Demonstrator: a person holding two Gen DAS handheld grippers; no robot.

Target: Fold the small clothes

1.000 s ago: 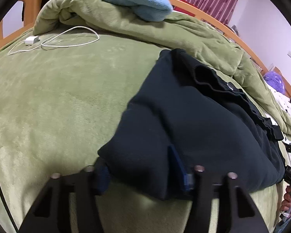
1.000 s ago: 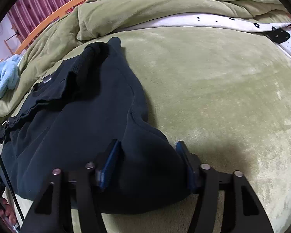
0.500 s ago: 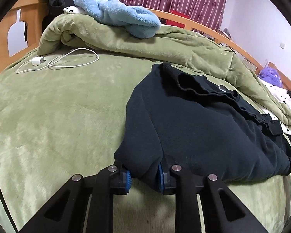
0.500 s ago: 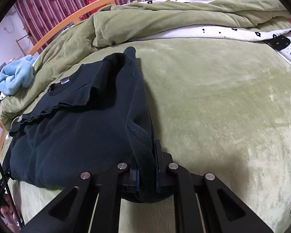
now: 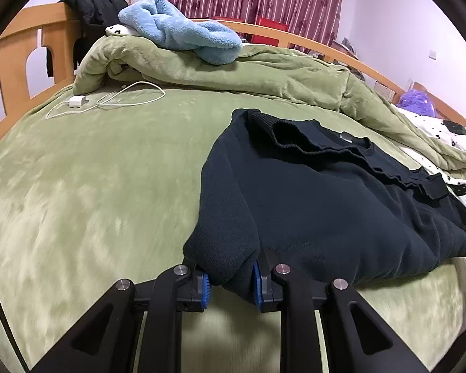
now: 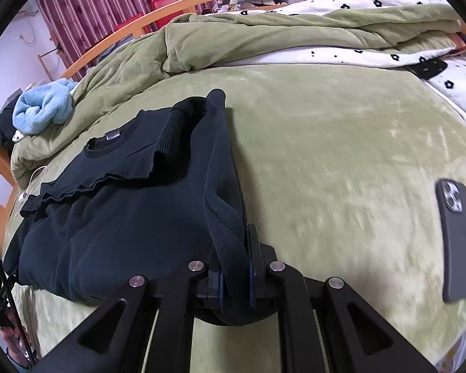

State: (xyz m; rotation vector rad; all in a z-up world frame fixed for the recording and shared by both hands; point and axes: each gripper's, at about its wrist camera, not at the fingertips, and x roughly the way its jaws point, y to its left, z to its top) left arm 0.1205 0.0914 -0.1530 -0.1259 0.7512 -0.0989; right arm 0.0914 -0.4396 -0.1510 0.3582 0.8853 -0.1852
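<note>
A dark navy sweatshirt [image 5: 341, 205] lies on a bed covered by a soft green blanket [image 5: 93, 171]. It looks thick and a bit fuzzy. It is folded over on itself, so the ribbed cuffs and hem sit in a bunched line across its top, near the round neck hole with a small grey tag. In the left wrist view it fills the middle and the 3 o'clock side.

The left tongs [image 5: 230, 283] are at 6 o'clock in that view. They are nearly shut and squeeze a fat lump of the near corner of the sweatshirt between their blue pads.

The right tongs [image 6: 235, 286] are at 6 o'clock in the right wrist view. They are squeezed close together on a ribbed strip at the other near corner of the sweatshirt [image 6: 124, 217]. The cloth bulges out under them.

A crumpled green quilt [image 5: 233, 71] is heaped at 12 o'clock, with a fluffy light blue towel [image 5: 183, 37] on top of it. A white charger [image 5: 77, 102] with its looped cord lies on the blanket at 10 o'clock. In the right wrist view a grey phone [image 6: 458, 245] lies camera side up on the blanket at 3 o'clock, well apart from the sweatshirt. A white sheet with black flowers [image 6: 450, 87] shows at 2 o'clock.
</note>
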